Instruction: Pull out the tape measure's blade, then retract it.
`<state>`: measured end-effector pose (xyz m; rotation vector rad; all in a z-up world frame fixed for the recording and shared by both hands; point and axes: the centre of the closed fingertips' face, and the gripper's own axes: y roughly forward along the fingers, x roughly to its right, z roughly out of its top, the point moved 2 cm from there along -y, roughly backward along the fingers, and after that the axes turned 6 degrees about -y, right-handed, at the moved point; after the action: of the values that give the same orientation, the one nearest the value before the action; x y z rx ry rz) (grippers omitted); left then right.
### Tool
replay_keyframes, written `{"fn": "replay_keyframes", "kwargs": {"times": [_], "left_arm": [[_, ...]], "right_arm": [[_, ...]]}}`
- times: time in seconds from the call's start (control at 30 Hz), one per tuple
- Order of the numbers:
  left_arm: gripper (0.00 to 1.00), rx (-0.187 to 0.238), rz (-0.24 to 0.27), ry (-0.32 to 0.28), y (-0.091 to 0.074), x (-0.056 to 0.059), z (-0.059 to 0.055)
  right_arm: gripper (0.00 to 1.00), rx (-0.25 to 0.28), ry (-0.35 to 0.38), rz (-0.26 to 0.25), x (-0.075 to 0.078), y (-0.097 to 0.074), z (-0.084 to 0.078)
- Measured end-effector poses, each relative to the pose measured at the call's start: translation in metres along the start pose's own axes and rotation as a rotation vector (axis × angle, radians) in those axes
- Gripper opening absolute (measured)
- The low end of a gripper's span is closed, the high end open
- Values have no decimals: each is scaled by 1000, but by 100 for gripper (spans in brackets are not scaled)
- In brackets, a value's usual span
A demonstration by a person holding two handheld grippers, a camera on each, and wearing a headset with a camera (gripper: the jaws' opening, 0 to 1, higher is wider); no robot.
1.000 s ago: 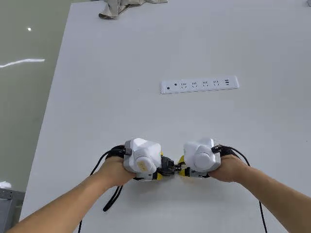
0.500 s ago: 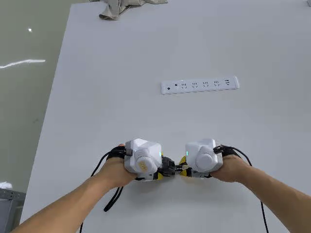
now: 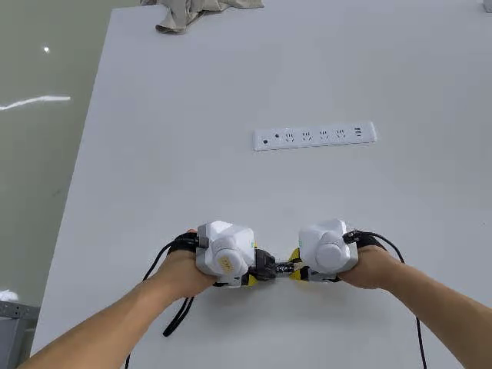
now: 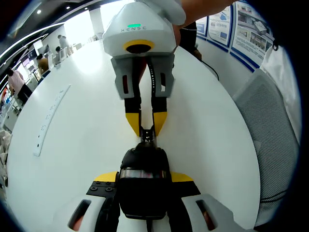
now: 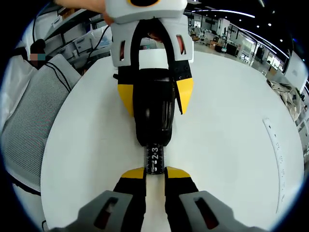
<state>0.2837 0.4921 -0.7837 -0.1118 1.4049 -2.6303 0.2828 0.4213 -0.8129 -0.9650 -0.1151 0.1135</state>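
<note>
**A:** What does the tape measure look like, and where is it?

**B:** It is a black, rounded plastic tape measure [image 4: 145, 166] with a glossy ribbed top. It is low over the white counter [image 3: 192, 154], near the front edge, between the two tools. I cannot tell whether it touches the counter.

**A:** And the blade?

**B:** A short stretch of black blade with white numerals [image 5: 154, 159] sticks out of the case's mouth. A "2" and a "3" can be read on it in the right gripper view.

**A:** What is the left tool doing?

**B:** The left tool [image 4: 144, 186] has its jaws spread as wide as the case and clamped against its two sides. Its yellow pads [image 5: 184, 94] press on the black body.

**A:** And the right tool?

**B:** The right tool [image 5: 155, 173] faces the left one head-on. Its jaws are drawn nearly together, with only the blade's width between them, and they pinch the blade's free end. In the left gripper view its yellow fingertips [image 4: 160, 121] converge on that end, just beside the case.

**A:** Anything else on the counter?

**B:** A white power strip [image 3: 315, 136] lies well apart toward the middle. A crumpled beige cloth [image 3: 192, 11] lies at the far edge.
</note>
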Motion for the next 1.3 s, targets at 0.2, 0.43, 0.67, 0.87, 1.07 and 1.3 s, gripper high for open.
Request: {"fn": "replay_keyframes", "kwargs": {"times": [0.2,0.43,0.67,0.87,1.07,1.3], "left_arm": [[35,0,0,0,0,0,0],[35,-4,-2,3,0,0,-1],[35,-6,-4,1,1,0,0],[35,-9,-7,0,1,0,0],[35,-11,-9,0,1,0,0],[35,-13,-10,2,2,0,0]], "right_arm": [[13,-5,-1,2,-1,-3,-5],[13,-11,-2,4,-2,-12,-12],[13,-18,-9,3,-2,-19,-20],[13,-25,-11,0,-3,-23,-28],[13,-26,-5,-4,-3,-28,-36],[13,-28,0,-10,-3,-32,-45]]}}
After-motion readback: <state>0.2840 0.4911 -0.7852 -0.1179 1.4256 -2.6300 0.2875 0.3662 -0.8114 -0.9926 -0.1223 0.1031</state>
